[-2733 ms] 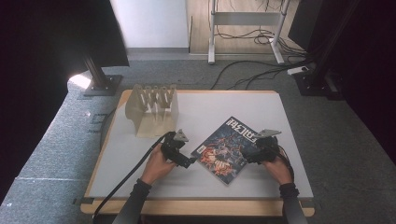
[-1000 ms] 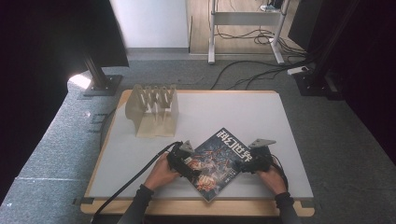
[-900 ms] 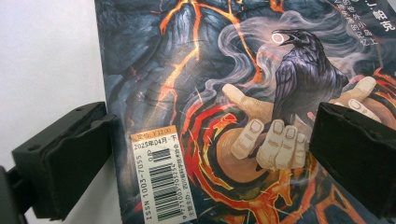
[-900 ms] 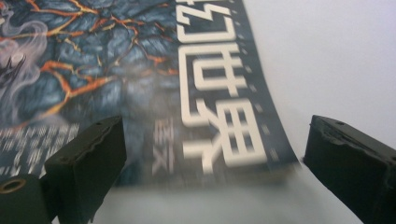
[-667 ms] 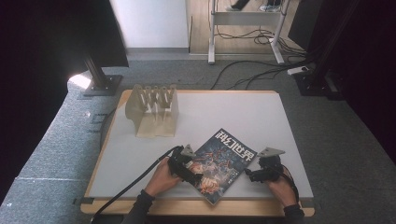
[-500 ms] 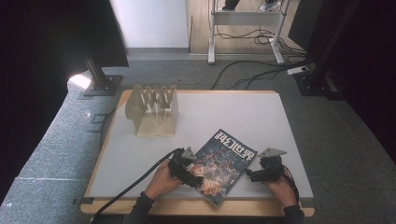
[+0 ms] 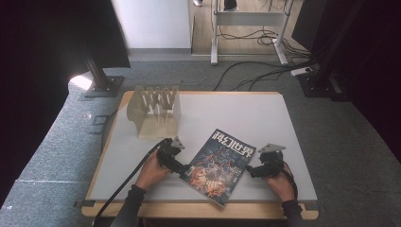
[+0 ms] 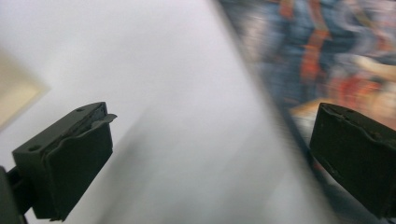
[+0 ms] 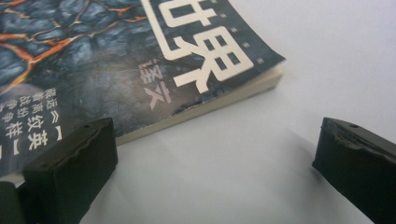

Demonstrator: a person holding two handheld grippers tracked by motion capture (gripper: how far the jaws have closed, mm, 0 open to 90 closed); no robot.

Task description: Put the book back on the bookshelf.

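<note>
Magazine lies flat near the desk front edge, long axis diagonal, title end toward far right; glossy dark cover with orange-veined art, white title 科幻世界, pale page block. Left tongs spread at its left edge, right tongs spread beside its right edge, neither gripping. Pale slotted rack stands far left.

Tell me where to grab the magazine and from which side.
Grip the magazine by its long page edge, coming in low from the right with the right tongs. It lies flat on the table, so nothing offers from above; that edge shows thickness and the open jaws already straddle it.
</note>
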